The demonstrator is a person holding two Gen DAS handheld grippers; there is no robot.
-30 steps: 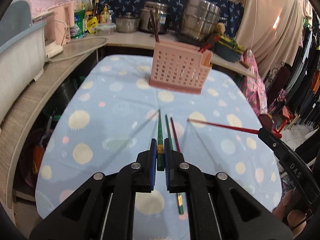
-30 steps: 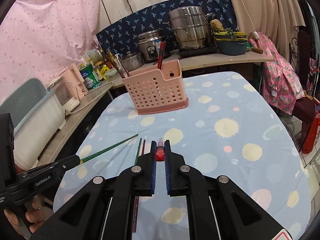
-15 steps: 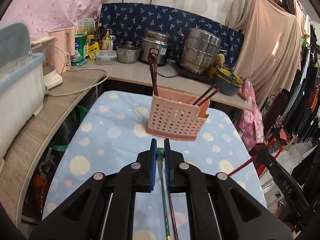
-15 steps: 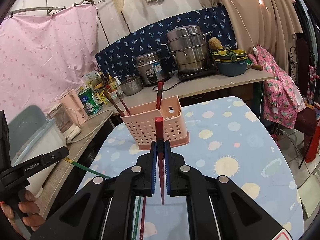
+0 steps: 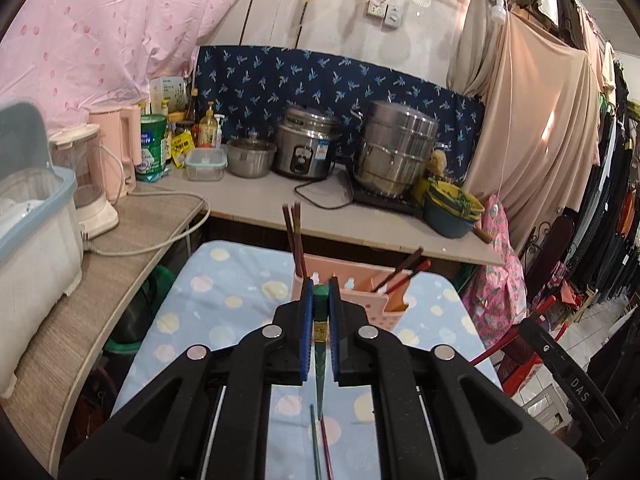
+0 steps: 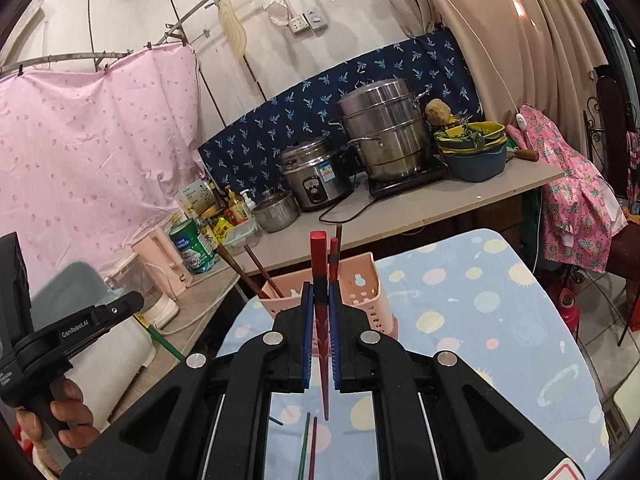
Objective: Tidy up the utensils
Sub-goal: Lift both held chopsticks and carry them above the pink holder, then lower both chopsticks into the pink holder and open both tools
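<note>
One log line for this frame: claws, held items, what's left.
left claw: shut on green chopstick | right claw: shut on red chopstick | pink basket: ahead | table: two chopsticks remain

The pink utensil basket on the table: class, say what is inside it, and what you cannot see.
The pink basket holds dark brown chopsticks leaning left and red ones standing near its back wall. Their lower ends and the basket floor are hidden by its walls and the right gripper.

It was a cramped home kitchen. A rice cooker [image 5: 306, 148], a stacked steel steamer pot [image 5: 394, 154], a pink kettle [image 5: 118, 152] and condiment bottles [image 5: 208, 130] lined the back edge of the counter [image 5: 256, 200]. Clothes [image 5: 612, 220] hung at the right.
</note>
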